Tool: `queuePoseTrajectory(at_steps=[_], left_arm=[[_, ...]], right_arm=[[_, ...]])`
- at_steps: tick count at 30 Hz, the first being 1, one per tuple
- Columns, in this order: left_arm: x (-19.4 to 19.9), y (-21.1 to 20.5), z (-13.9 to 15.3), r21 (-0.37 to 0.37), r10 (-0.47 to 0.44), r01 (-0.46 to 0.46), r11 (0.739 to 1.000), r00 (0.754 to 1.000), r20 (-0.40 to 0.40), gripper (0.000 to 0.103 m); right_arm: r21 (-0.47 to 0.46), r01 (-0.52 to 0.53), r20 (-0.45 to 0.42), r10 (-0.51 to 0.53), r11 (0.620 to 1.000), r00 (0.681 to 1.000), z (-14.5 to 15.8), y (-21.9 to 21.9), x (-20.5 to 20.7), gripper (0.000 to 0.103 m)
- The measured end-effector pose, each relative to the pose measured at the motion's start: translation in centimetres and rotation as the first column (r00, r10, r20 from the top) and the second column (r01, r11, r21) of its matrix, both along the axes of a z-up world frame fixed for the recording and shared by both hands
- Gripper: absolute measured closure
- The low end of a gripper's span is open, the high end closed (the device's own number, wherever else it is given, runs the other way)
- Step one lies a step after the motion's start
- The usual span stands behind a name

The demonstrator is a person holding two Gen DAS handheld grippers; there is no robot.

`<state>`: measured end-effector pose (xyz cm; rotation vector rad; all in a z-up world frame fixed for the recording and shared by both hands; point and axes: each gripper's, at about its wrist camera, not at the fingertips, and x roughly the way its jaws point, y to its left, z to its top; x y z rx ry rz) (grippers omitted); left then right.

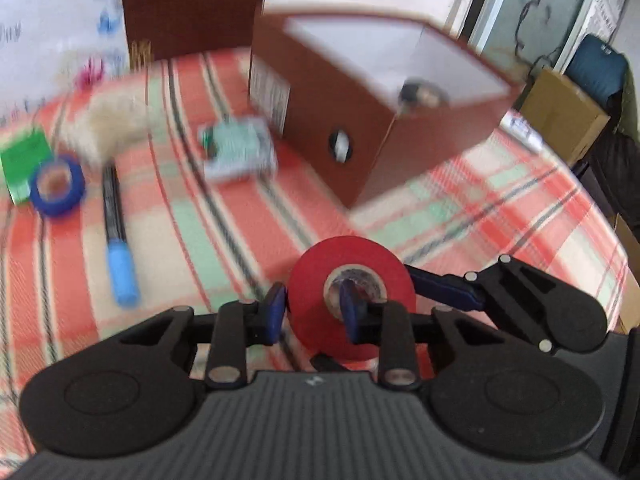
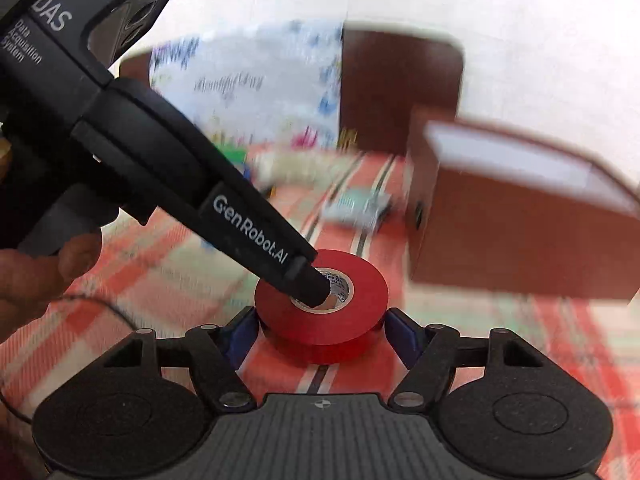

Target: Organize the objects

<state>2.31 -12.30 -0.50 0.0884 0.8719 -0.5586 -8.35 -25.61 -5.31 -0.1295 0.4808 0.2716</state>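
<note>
A red tape roll (image 1: 352, 300) is held by both grippers above the plaid cloth. My left gripper (image 1: 312, 312) is shut on its wall, one finger inside the core, one outside. My right gripper (image 2: 322, 330) closes on the same red tape roll (image 2: 324, 312) from both outer sides; its fingers (image 1: 444, 284) also show in the left wrist view. The left gripper's body (image 2: 248, 232) reaches into the roll's core from the upper left. An open brown box (image 1: 372, 108) with a small dark object inside stands behind, also seen in the right wrist view (image 2: 520, 232).
On the plaid cloth (image 1: 240, 216) lie a blue tape roll (image 1: 56, 184), a green packet (image 1: 22, 160), a blue-capped marker (image 1: 118, 240), a pale fluffy item (image 1: 108, 124) and a small teal packet (image 1: 240, 148). A cardboard box (image 1: 568, 116) stands off the far right edge.
</note>
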Motion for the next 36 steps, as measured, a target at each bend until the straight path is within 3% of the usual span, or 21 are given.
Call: queuePoseTrajectory(at_steps=[4, 7, 10, 15, 16, 19, 21, 24, 26, 29, 30, 32, 36], left_arm=[[0.8, -1.5, 4.8, -0.048, -0.015, 0.022, 0.999, 0.989, 0.146, 0.072], [2.9, -3.7, 7.0, -0.071, -0.028, 0.044, 0.997, 0.977, 0.213, 0.072], [5.2, -6.3, 7.5, -0.074, -0.039, 0.059, 0.995, 0.967, 0.253, 0.072], [9.2, -9.7, 5.9, -0.067, -0.047, 0.063, 0.996, 0.976, 0.215, 0.066], [9.7, -10.1, 5.6, -0.060, -0.035, 0.050, 0.997, 0.975, 0.218, 0.059], [10.4, -10.4, 5.0, -0.076, -0.016, 0.034, 0.997, 0.975, 0.222, 0.058], [10.8, -10.6, 4.5, -0.094, -0.004, 0.025, 0.995, 0.977, 0.212, 0.057], [11.0, -11.6, 3.7, -0.062, -0.010, 0.023, 0.998, 0.978, 0.207, 0.057], [11.0, -11.5, 3.5, -0.074, -0.001, 0.018, 0.997, 0.977, 0.215, 0.057], [11.4, -11.8, 3.2, -0.059, 0.020, -0.006, 0.998, 0.970, 0.244, 0.057], [11.6, -11.8, 3.1, -0.053, 0.026, -0.013, 0.998, 0.969, 0.247, 0.057], [12.0, -12.0, 2.7, -0.048, 0.029, -0.017, 0.999, 0.966, 0.256, 0.057], [12.2, -12.7, 2.1, 0.015, 0.020, -0.026, 1.000, 0.945, 0.327, 0.057]], right_arm=[[-0.035, 0.060, 0.189, -0.052, 0.998, 0.981, 3.5, -0.9, 0.5, 0.034], [-0.043, 0.110, 0.261, -0.095, 0.993, 0.961, 5.2, -2.4, 2.5, 0.034], [-0.030, 0.158, 0.269, -0.144, 0.987, 0.952, 5.7, -4.2, 5.1, 0.033], [-0.050, 0.198, 0.194, -0.185, 0.979, 0.963, 4.8, -6.5, 9.1, 0.033], [-0.035, 0.195, 0.188, -0.186, 0.980, 0.965, 4.8, -7.2, 9.2, 0.033], [0.053, 0.203, 0.205, -0.210, 0.978, 0.956, 5.6, -10.1, 8.8, 0.033], [0.095, 0.260, 0.222, -0.275, 0.961, 0.936, 6.2, -12.4, 8.8, 0.034], [0.100, 0.396, 0.276, -0.408, 0.913, 0.870, 7.3, -16.1, 9.7, 0.034], [0.169, 0.429, 0.307, -0.461, 0.887, 0.833, 8.4, -19.0, 10.0, 0.032], [0.148, 0.583, 0.414, -0.585, 0.799, 0.697, 9.2, -22.3, 11.9, 0.014], [0.135, 0.617, 0.435, -0.606, 0.775, 0.666, 9.0, -23.8, 13.4, 0.013], [0.124, 0.659, 0.402, -0.645, 0.742, 0.650, 8.6, -25.7, 15.9, 0.013], [0.125, 0.687, 0.228, -0.695, 0.716, 0.682, 6.2, -28.2, 21.1, 0.015]])
